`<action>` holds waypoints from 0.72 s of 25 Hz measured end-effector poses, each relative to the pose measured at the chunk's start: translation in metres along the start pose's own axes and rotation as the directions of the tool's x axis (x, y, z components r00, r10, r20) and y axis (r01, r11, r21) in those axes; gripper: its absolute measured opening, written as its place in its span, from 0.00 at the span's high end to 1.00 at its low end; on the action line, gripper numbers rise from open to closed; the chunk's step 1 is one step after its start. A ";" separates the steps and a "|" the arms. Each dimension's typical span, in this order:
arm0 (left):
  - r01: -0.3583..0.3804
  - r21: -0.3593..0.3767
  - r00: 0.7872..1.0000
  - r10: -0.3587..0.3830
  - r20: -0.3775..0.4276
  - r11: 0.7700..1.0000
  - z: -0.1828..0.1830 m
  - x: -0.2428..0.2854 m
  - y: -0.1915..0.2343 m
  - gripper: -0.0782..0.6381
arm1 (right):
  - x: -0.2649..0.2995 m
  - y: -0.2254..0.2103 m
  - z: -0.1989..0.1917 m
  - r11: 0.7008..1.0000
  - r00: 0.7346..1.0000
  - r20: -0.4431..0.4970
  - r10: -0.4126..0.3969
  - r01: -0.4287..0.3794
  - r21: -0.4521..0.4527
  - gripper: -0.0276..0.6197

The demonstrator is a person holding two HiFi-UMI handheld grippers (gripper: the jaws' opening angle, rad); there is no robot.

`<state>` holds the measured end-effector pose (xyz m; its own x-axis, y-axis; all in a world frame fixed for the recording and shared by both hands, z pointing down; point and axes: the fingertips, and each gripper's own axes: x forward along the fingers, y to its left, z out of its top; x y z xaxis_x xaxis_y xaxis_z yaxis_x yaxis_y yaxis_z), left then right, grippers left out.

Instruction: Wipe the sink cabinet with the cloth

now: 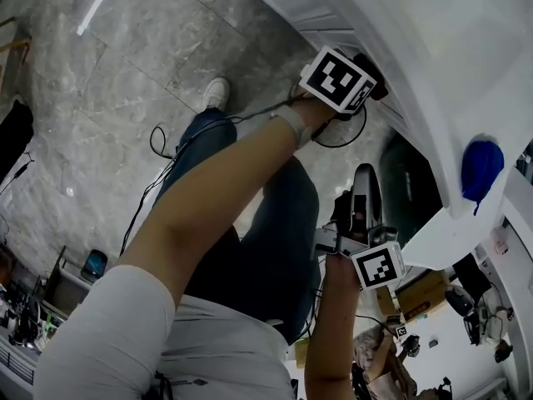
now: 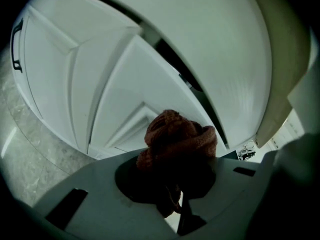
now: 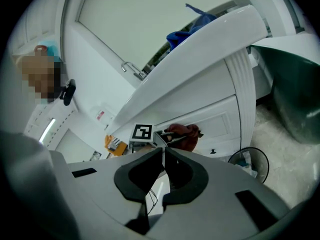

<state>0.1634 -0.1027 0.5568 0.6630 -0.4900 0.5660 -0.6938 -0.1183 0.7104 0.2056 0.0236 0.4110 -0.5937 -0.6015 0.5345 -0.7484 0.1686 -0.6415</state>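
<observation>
A bunched reddish-brown cloth (image 2: 179,134) is clamped in my left gripper (image 2: 181,151), which is shut on it. The cloth sits close to the white panelled door of the sink cabinet (image 2: 100,84). In the head view the left gripper (image 1: 350,90) is stretched out against the cabinet front (image 1: 433,82). The right gripper view shows that cloth (image 3: 183,134) at the cabinet door (image 3: 222,119), beside the left gripper's marker cube (image 3: 141,132). My right gripper (image 3: 164,156) is shut with nothing in it, held back from the cabinet (image 1: 362,240).
A blue cloth (image 1: 481,167) lies on the counter edge above the cabinet, also seen as a blue cloth (image 3: 192,26) near the faucet (image 3: 131,68). A dark bin (image 3: 295,99) and a round wire frame (image 3: 248,164) stand on the marble floor (image 1: 108,98). Cables (image 1: 162,152) trail past my legs.
</observation>
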 end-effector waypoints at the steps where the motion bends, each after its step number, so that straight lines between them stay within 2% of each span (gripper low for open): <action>1: -0.004 0.000 1.000 0.004 0.001 1.000 0.003 -0.003 0.006 0.80 | 0.002 0.001 -0.002 1.000 1.000 -0.001 -0.008 0.008 0.006 0.91; 4: -0.008 0.015 1.000 0.008 -0.010 1.000 0.006 -0.009 0.019 0.80 | 0.006 0.003 -0.009 0.999 0.999 -0.003 -0.034 0.034 0.028 0.91; 10: 0.008 0.020 0.999 -0.007 -0.032 1.000 0.005 -0.002 0.032 0.80 | 0.023 0.012 -0.014 0.999 1.000 0.013 -0.024 0.024 0.029 0.91; 13: 0.002 0.014 0.999 -0.001 -0.053 1.000 0.000 0.005 0.040 0.80 | 0.023 0.005 -0.017 0.997 0.998 0.032 -0.047 0.045 0.064 0.91; 18: 0.003 0.020 0.997 -0.001 -0.076 1.000 -0.008 0.019 0.049 0.80 | 0.028 -0.003 -0.011 0.999 0.998 0.050 -0.041 0.040 0.028 0.91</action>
<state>0.1441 -0.1109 0.6060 0.6835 -0.4227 0.5951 -0.6974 -0.1374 0.7034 0.1880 0.0148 0.4338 -0.5469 -0.6465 0.5319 -0.7628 0.1231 -0.6348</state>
